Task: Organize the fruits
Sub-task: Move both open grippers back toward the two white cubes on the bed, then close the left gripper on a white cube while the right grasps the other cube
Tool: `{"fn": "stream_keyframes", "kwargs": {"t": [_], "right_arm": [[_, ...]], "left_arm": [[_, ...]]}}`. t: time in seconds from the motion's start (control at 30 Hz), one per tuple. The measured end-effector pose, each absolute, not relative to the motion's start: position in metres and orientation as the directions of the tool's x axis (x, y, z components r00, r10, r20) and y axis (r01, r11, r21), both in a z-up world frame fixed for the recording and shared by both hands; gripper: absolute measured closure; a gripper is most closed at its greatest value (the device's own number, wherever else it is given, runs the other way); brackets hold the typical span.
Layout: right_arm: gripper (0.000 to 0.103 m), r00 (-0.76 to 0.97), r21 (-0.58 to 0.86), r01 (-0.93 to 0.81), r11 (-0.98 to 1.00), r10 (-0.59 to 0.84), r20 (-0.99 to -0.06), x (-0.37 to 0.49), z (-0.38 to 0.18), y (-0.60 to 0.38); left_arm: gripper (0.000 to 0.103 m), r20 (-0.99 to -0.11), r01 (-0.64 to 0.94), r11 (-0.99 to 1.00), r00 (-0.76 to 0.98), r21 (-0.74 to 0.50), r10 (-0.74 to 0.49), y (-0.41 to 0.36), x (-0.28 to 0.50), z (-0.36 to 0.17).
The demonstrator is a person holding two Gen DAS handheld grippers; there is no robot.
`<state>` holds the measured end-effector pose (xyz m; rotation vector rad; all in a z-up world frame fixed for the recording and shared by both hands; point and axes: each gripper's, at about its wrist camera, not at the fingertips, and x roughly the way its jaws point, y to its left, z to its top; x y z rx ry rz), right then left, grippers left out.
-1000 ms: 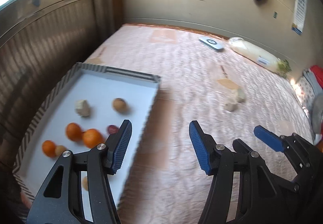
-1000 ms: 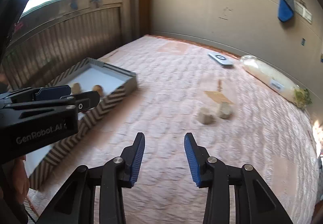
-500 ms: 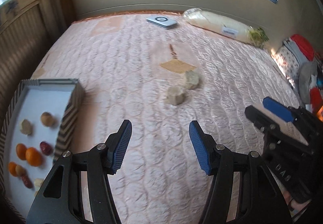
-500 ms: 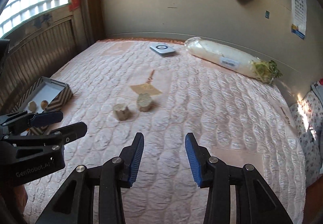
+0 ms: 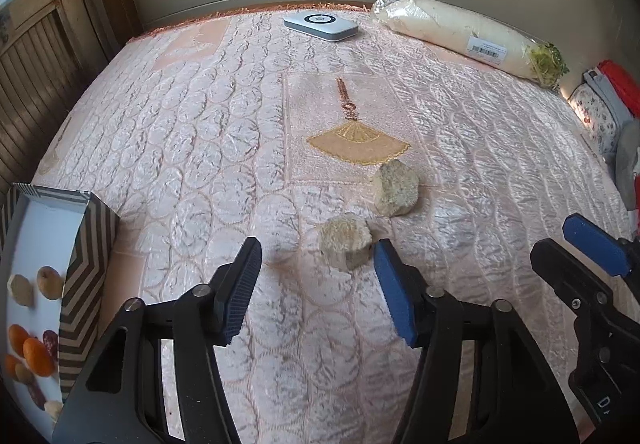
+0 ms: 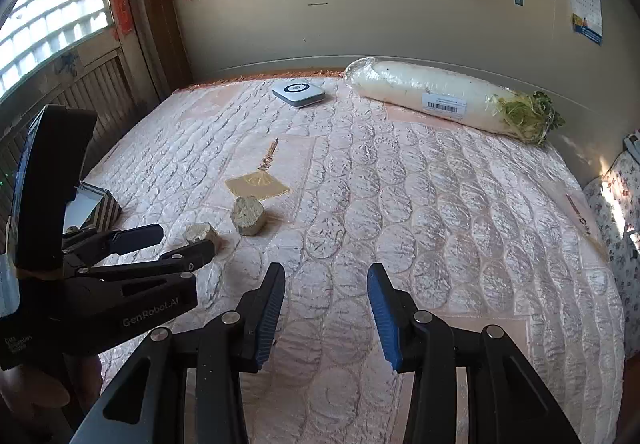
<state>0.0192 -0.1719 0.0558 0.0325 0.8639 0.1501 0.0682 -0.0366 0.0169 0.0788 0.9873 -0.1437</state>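
The nearer beige lump point(image 5: 344, 246), just ahead of the wide-open left gripper point(image 5: 316, 264), is being approached; closing around it is called for next. The right gripper point(image 6: 326, 296) is held open and empty.

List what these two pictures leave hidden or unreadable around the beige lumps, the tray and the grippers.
- Nearer beige lump: in the right wrist view the left gripper covers its lower part.
- Tray: cut by the left edge of the left wrist view; the right wrist view shows only a corner.
- Small fruits in the tray: too small to name.
- Barcode label on the wrapped radish: too small to read.
- Right gripper: open, holding nothing.
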Motion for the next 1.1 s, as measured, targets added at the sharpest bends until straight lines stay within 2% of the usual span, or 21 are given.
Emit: {"fn": "stream_keyframes", "kwargs": {"t": [0.03, 0.07, 0.1, 0.17, 0.27, 0.47, 0.67, 0.77, 0.87, 1.1], "right_arm": [[0.062, 0.637, 0.086, -0.122, 0.989, 0.145, -0.757, 0.022, 0.055, -0.17], [0.062, 0.633, 0.084, -0.131, 0.988, 0.149, -0.759, 0.025, 0.054, -0.168], [0.062, 0.631, 0.086, -0.144, 0.986, 0.158, -0.76, 0.026, 0.053, -0.165], [0.062, 0.622, 0.112, -0.171, 0.979, 0.195, -0.759, 0.031, 0.051, -0.16], [0.062, 0.609, 0.141, -0.216, 0.966, 0.246, -0.754, 0.042, 0.046, -0.149], [0.062, 0.579, 0.164, -0.265, 0.95, 0.293, -0.761, 0.068, 0.033, -0.125], [0.062, 0.561, 0.103, -0.264, 0.959, 0.239, -0.793, 0.094, 0.017, -0.1], [0.074, 0.572, 0.089, -0.242, 0.966, 0.216, -0.791, 0.093, 0.015, -0.1], [0.074, 0.579, 0.12, -0.232, 0.965, 0.236, -0.781, 0.084, 0.02, -0.106], [0.074, 0.628, 0.083, -0.177, 0.981, 0.177, -0.758, 0.04, 0.039, -0.118]], "left_arm": [[0.067, -0.839, 0.174, 0.984, 0.528, -0.042, -0.13, -0.035, 0.07, 0.015], [0.075, -0.84, 0.183, 0.981, 0.521, -0.064, -0.152, -0.035, 0.07, 0.014], [0.077, -0.837, 0.186, 0.981, 0.529, -0.048, -0.141, -0.036, 0.069, 0.015], [0.077, -0.825, 0.179, 0.984, 0.558, 0.011, -0.092, -0.039, 0.064, 0.017], [0.077, -0.829, 0.154, 0.988, 0.549, -0.021, -0.103, -0.026, 0.061, 0.018], [0.077, -0.819, 0.111, 0.994, 0.57, -0.001, -0.064, -0.004, 0.04, 0.028], [0.077, -0.812, 0.077, 0.997, 0.582, 0.014, -0.034, 0.013, 0.028, 0.033], [0.077, -0.811, 0.069, 0.998, 0.584, 0.011, -0.032, 0.02, 0.023, 0.035], [0.077, -0.805, 0.06, 0.998, 0.593, 0.008, -0.029, 0.023, 0.019, 0.037], [0.077, -0.798, 0.059, 0.998, 0.602, 0.009, -0.029, 0.025, 0.006, 0.041]]}}
